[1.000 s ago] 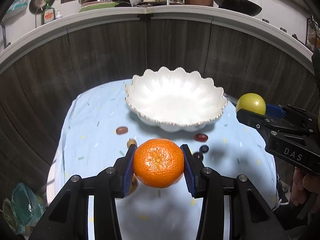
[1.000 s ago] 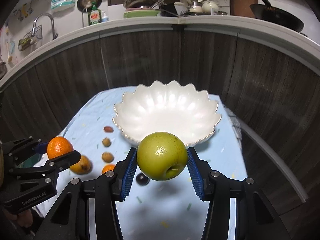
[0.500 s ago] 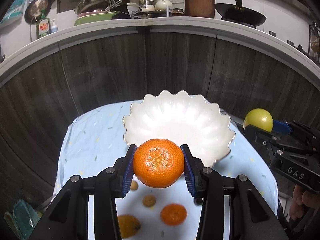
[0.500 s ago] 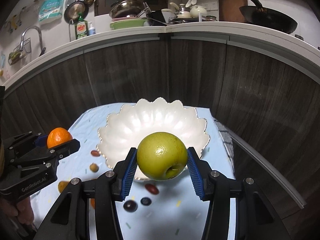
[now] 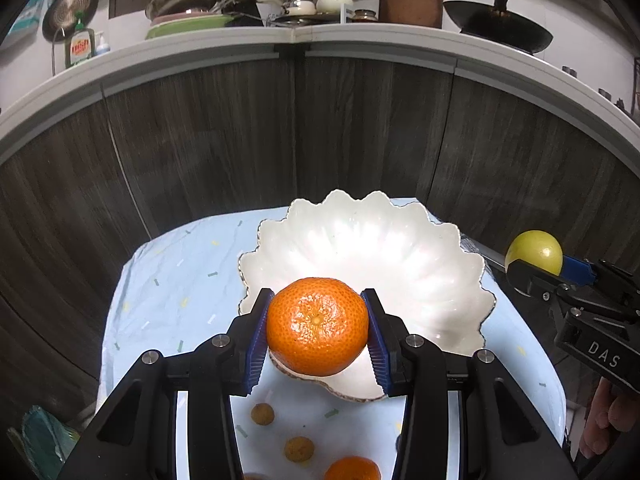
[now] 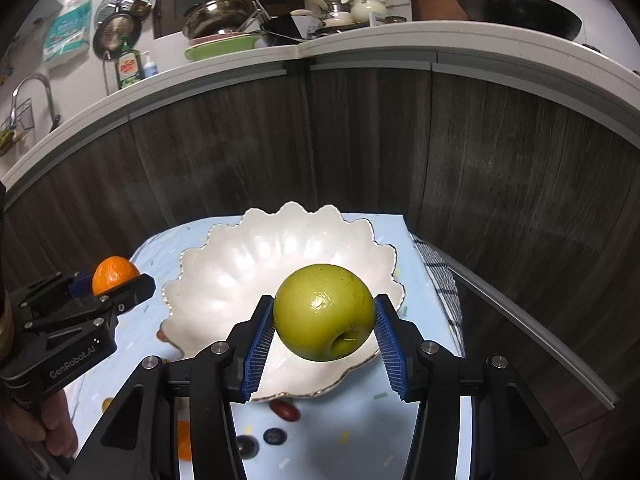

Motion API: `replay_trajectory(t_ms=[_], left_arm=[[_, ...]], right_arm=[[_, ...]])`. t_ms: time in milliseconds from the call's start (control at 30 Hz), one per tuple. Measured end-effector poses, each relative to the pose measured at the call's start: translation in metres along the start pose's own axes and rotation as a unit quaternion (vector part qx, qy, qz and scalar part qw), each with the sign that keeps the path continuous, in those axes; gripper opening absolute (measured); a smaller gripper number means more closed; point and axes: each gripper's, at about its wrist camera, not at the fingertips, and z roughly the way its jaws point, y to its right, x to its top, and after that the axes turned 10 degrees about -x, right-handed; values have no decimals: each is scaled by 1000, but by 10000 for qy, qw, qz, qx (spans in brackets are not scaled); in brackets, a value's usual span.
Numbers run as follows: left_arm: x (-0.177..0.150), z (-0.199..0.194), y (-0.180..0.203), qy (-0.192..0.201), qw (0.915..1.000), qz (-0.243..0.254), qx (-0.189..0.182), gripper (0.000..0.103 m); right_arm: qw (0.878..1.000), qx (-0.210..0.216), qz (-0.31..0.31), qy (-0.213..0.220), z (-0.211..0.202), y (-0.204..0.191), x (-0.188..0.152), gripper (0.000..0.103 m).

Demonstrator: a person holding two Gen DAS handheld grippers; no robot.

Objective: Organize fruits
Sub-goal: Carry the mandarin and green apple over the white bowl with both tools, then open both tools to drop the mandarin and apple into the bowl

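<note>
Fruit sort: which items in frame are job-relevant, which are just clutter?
Job:
- mandarin in left claw
- green apple in right claw
- white scalloped bowl
- loose fruit on blue cloth: second mandarin, small brown fruits, grapes

Clutter:
- wok
- dish soap
- teapot

A pale blue tablecloth (image 5: 168, 288) with small confetti marks covers the table. Behind it stands a dark wood-grain cabinet front (image 5: 208, 148) under a white countertop (image 5: 360, 42). On the counter sit a black wok (image 5: 500, 26), a green dish-soap bottle (image 5: 80, 48), a white teapot (image 5: 334, 0) and stacked dishes (image 5: 188, 20).
</note>
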Motion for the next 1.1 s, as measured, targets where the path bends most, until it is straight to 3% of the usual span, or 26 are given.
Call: replay_trajectory(t_ms=[1100], left_arm=[[3,73,-7,-845,9964,32,-21,44]], right_arm=[[9968,-155,108,-782,72,6,4,50]])
